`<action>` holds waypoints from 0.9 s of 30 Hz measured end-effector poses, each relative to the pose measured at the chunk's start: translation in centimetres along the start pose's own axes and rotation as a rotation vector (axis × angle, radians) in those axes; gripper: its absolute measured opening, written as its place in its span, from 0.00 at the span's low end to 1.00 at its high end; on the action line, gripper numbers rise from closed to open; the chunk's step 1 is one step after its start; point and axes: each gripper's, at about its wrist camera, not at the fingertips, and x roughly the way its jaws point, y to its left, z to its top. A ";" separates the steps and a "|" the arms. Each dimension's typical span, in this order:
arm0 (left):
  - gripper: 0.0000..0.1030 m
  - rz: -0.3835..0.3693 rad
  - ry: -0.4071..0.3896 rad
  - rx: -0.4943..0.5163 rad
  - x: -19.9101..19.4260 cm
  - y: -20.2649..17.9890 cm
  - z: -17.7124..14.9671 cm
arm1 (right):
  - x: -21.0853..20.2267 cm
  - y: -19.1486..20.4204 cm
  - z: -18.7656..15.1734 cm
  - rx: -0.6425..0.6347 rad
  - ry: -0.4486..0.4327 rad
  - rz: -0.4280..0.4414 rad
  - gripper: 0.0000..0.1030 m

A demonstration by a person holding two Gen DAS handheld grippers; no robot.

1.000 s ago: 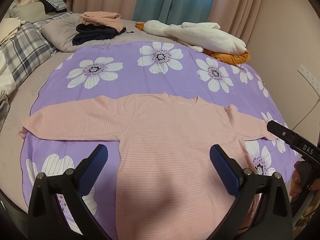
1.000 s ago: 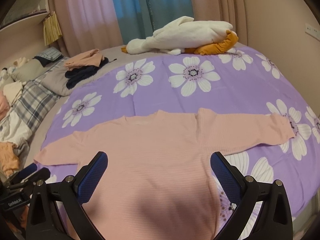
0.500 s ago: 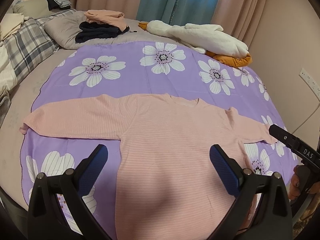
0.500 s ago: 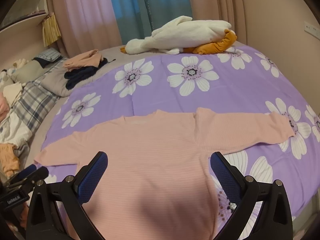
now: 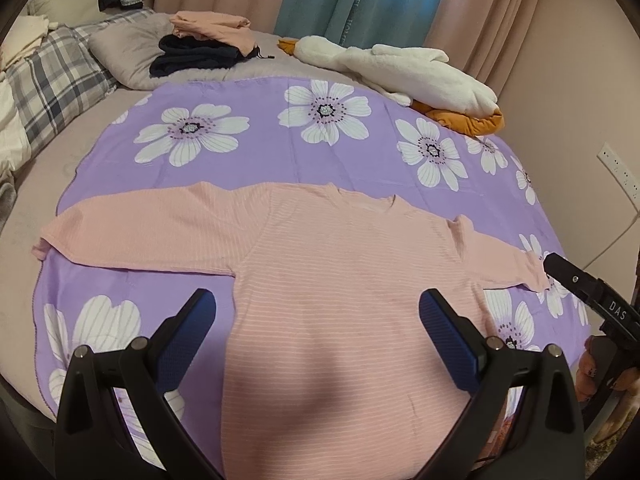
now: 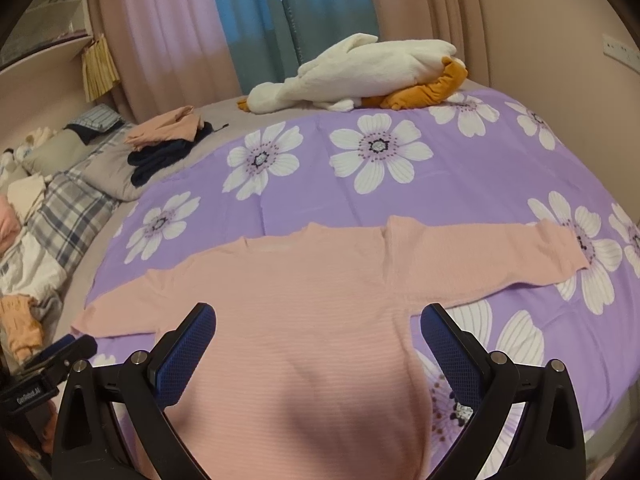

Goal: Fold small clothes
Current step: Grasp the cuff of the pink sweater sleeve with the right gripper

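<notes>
A pink striped long-sleeved top [image 5: 340, 280] [image 6: 304, 308] lies flat on a purple flowered sheet [image 5: 280, 152] [image 6: 460, 184], both sleeves spread out sideways. My left gripper [image 5: 316, 320] hovers over the lower body of the top, open, nothing between its blue pads. My right gripper [image 6: 318, 332] hangs over the same area from the other side, also open and empty. In the left wrist view the right gripper's black tip [image 5: 576, 284] sits by the right sleeve cuff, with a hand behind it. The left gripper's tip [image 6: 60, 354] shows near the left cuff in the right wrist view.
A white and orange plush goose [image 5: 408, 76] [image 6: 360, 72] lies at the far edge of the bed. Folded pink and navy clothes [image 5: 204, 44] [image 6: 168, 140] rest on a grey pillow, beside plaid bedding [image 5: 48, 80]. Curtains and a wall with a socket [image 5: 618, 168] stand behind.
Both views have tilted slightly, so the top sits a little lower in frame. Both grippers stay open and the top lies unchanged.
</notes>
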 end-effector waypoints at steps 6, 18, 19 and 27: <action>0.97 -0.035 0.026 -0.008 1.0 -0.9 -0.2 | 0.2 -2.3 0.0 0.059 0.007 -0.005 0.99; 0.87 -0.053 0.109 -0.038 4.2 -1.9 -0.7 | 2.1 -12.8 1.1 0.310 0.011 -0.023 0.86; 0.87 -0.053 0.115 -0.039 4.4 -1.8 -0.7 | 2.4 -14.1 1.3 0.348 0.013 -0.038 0.86; 0.72 -0.021 0.179 -0.069 6.4 -1.0 -1.2 | 5.9 -29.3 0.5 0.760 0.051 -0.214 0.59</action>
